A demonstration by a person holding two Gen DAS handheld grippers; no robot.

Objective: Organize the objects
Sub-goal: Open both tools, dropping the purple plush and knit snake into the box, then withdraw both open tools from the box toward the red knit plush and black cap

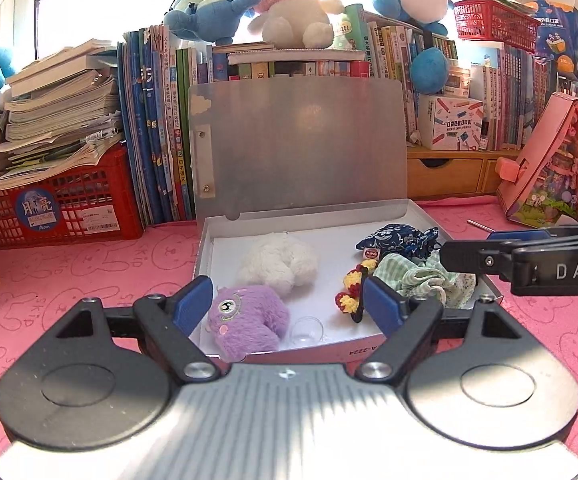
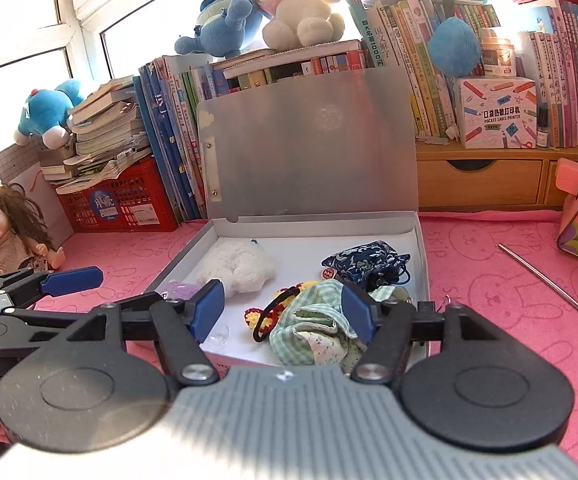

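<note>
left wrist view: the left gripper point(image 1: 287, 306) stands wide and empty in the lower middle of the frame, above the near edge of the open box point(image 1: 225, 232). inside lie a purple plush point(image 1: 249, 320) at the near left, a white plush point(image 1: 277, 262) behind it, a crochet piece point(image 1: 351, 292), a green cloth point(image 1: 421, 280) and a blue pouch point(image 1: 401, 240) at the right. the right gripper point(image 2: 283, 312) is also wide, with nothing pressed between its pads; in its own view the green cloth lies below and between them, inside the box.

judged from this, the items are already in the box and both tools look clear of them, so the step in hand is likely done. the lid point(image 1: 301, 144) stands upright against the books point(image 1: 157, 128); closing it seems the next move, which calls for a reach to its top edge and a push forward and down.

a small clear object point(image 1: 307, 330) near the purple plush is hard to make out. a doll point(image 2: 9, 236) sits at the left edge of the right wrist view.
</note>
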